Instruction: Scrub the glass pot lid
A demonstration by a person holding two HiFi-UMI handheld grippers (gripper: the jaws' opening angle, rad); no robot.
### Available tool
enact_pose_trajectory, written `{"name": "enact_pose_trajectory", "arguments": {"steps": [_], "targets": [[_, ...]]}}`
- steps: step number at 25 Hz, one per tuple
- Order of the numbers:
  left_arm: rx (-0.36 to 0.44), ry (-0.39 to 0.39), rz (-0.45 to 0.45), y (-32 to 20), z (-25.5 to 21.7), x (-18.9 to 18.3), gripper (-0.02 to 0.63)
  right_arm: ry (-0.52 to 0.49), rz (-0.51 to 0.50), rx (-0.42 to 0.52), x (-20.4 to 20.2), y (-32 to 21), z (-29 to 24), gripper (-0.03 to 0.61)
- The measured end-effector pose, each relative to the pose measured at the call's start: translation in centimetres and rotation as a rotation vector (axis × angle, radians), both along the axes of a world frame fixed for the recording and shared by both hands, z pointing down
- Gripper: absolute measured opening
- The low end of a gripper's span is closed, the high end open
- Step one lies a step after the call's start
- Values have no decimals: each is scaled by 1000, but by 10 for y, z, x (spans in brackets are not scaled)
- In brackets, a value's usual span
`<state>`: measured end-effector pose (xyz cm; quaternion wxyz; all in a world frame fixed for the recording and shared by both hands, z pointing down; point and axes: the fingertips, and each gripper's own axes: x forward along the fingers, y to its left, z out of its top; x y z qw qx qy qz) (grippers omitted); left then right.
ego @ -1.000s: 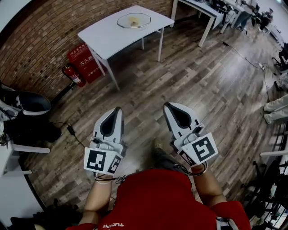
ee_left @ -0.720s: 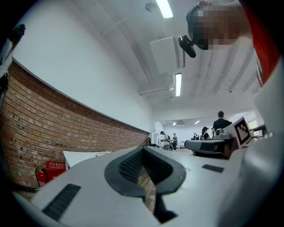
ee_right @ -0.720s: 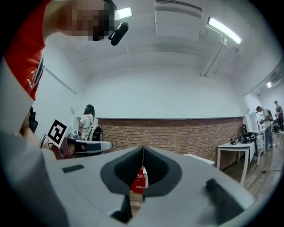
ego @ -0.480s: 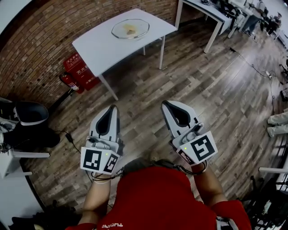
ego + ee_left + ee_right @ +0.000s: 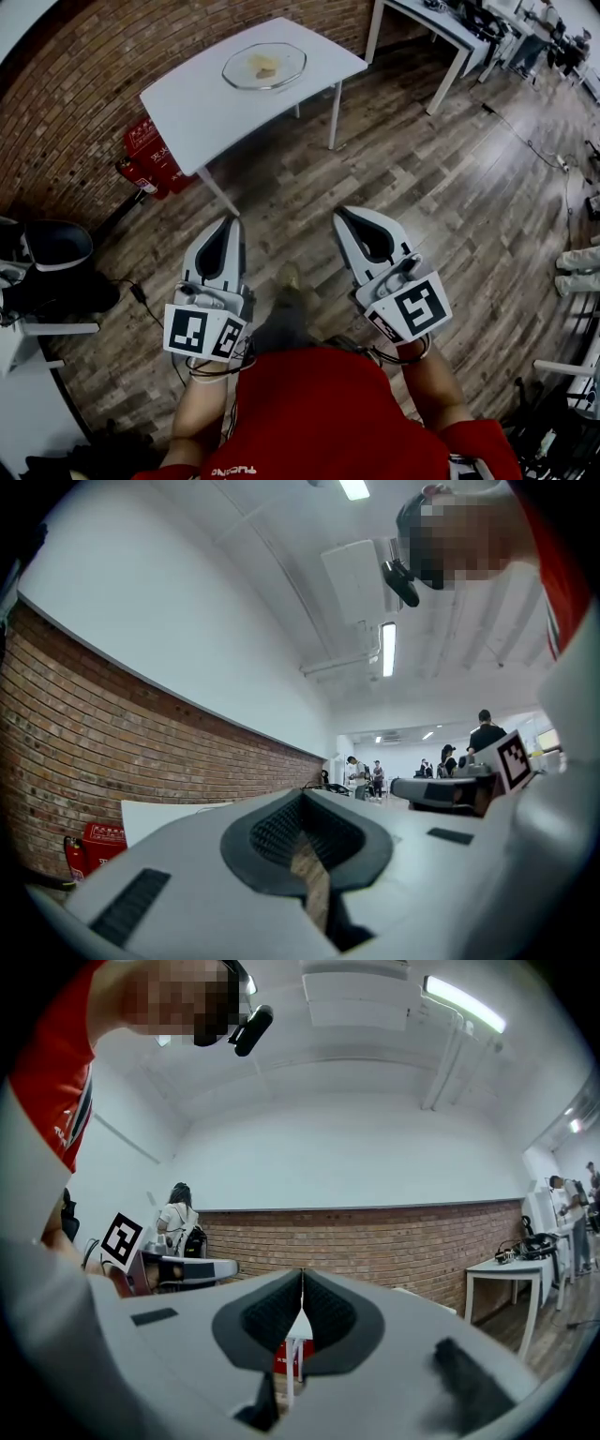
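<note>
The glass pot lid [image 5: 264, 66] lies on a white table [image 5: 192, 98] at the top of the head view, with a small yellowish piece on it. Both grippers are held level over the wooden floor, well short of the table. My left gripper [image 5: 232, 222] is shut and empty; its jaws meet in the left gripper view [image 5: 298, 815]. My right gripper [image 5: 340, 215] is shut and empty too, its tips together in the right gripper view [image 5: 301, 1275]. The table [image 5: 296, 1330] shows small between the right jaws.
A brick wall [image 5: 84, 66] runs behind the table, with a red fire-extinguisher box [image 5: 150, 150] at its foot. A dark chair [image 5: 56, 248] and cables sit at the left. More white tables [image 5: 436, 23] stand at the upper right, and people [image 5: 486, 733] stand in the distance.
The table and lid have come lower and further left in the head view as I walk toward them. Both grippers stay shut and side by side.
</note>
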<state>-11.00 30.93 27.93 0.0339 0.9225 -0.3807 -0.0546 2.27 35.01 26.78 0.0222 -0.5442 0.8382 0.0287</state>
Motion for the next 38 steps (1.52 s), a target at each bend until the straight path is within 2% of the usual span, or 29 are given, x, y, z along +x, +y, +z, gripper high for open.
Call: {"name": "enact_pose_trajectory", "arguments": {"steps": [8, 20, 25, 33, 38], "targets": [[23, -9, 14, -78, 6, 29, 17, 21, 5, 1, 23, -78, 5, 29], [16, -7, 4, -269, 3, 58, 17, 13, 0, 7, 51, -264, -7, 29], [17, -2, 3, -335, 0, 61, 17, 26, 12, -2, 62, -326, -3, 29], [-7, -22, -15, -401, 9, 85, 17, 38, -6, -8, 91, -394, 2, 29], [-11, -23, -75, -447, 17, 109, 17, 56, -74, -3, 112, -446, 10, 29]]}}
